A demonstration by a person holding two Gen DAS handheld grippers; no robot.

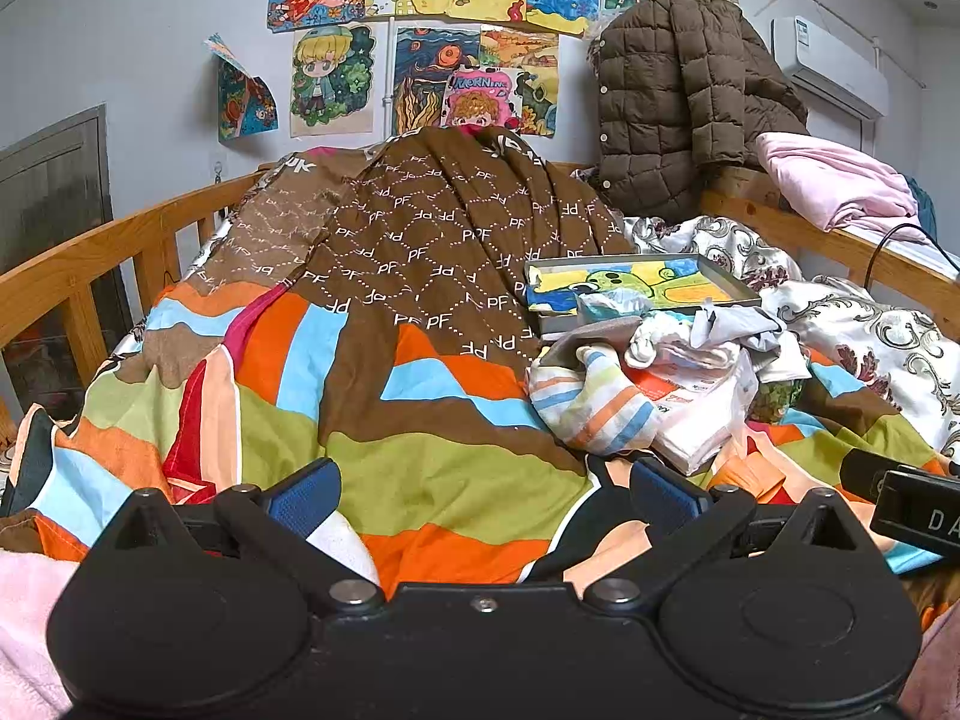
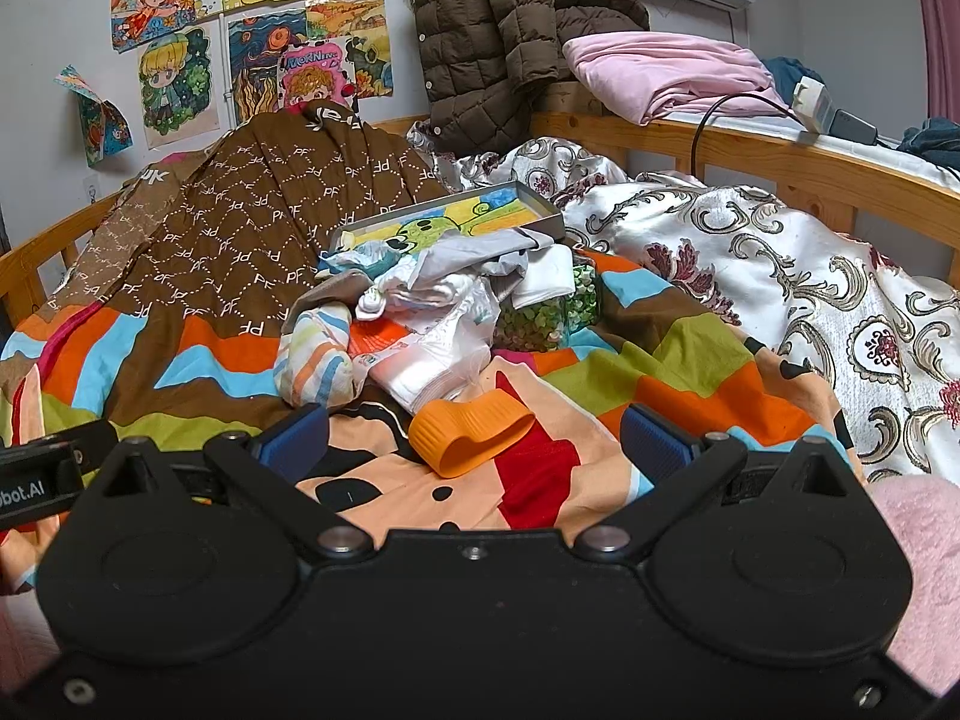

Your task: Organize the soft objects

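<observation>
We are looking at a heap of soft things lying on the colourful striped quilt (image 1: 420,456) in the middle of the bed; a striped sock (image 2: 315,354) in blue, orange and green is resting at the heap's left edge, touching a plastic bag of white cloth (image 2: 432,372); above these, crumpled white and grey socks (image 2: 456,276) are piling against a shallow grey tray (image 2: 540,198) holding a bright drawing; a green patterned bundle (image 2: 540,312) is peeking out at the heap's right side. An orange ribbed rubber piece (image 2: 471,432) is lying on the quilt just in front of the bag, nearest to our right gripper (image 2: 474,438); that claw is standing wide apart, holding nothing, its blue pads (image 2: 294,435) sitting on either side of the orange piece without touching it. Our left gripper (image 1: 480,498) is likewise spread wide and empty, hovering low over the quilt, with the striped sock (image 1: 594,402) ahead and to its right. Behind the heap, a brown blanket (image 1: 432,228) printed with letters is mounding up toward the wall; a floral white cover (image 2: 750,264) is spilling along the right; a brown quilted jacket (image 1: 678,102) and a pink cloth (image 2: 660,72) are resting on the wooden bed rail (image 2: 750,144); children's drawings (image 1: 420,18) are covering the wall.
</observation>
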